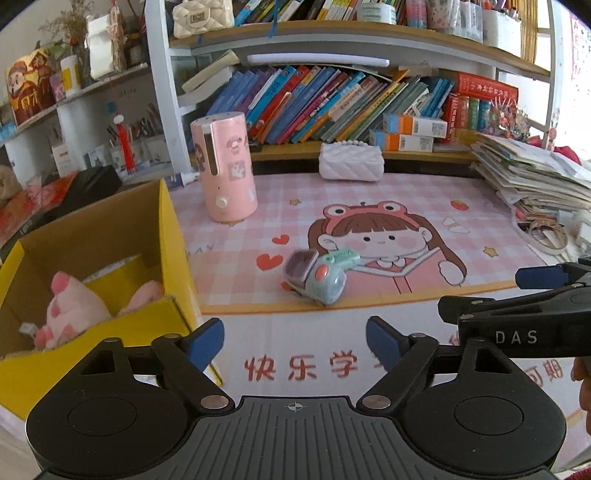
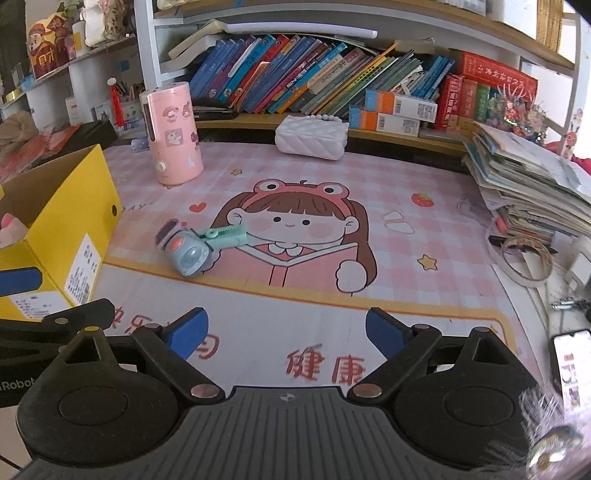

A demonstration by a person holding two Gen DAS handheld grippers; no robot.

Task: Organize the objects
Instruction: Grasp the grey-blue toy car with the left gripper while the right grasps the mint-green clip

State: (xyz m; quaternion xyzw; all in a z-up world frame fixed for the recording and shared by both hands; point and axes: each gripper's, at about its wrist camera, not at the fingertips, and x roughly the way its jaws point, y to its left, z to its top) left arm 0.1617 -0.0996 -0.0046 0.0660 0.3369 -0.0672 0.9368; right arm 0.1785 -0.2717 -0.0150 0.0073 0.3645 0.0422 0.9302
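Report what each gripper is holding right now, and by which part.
Nothing is held. The left gripper and right gripper are both open and empty above the desk mat, short of the blue toy.

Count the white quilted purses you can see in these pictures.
2: one purse on the desk mat below the books, another purse on the upper shelf. More may be hidden.

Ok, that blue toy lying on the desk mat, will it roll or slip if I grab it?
The blue toy looks like hard, glossy plastic, so the pads may slip on it. Its rounded body lies on its side and could roll if nudged. The green part sticking out looks thin, so probably a poor place to grip.
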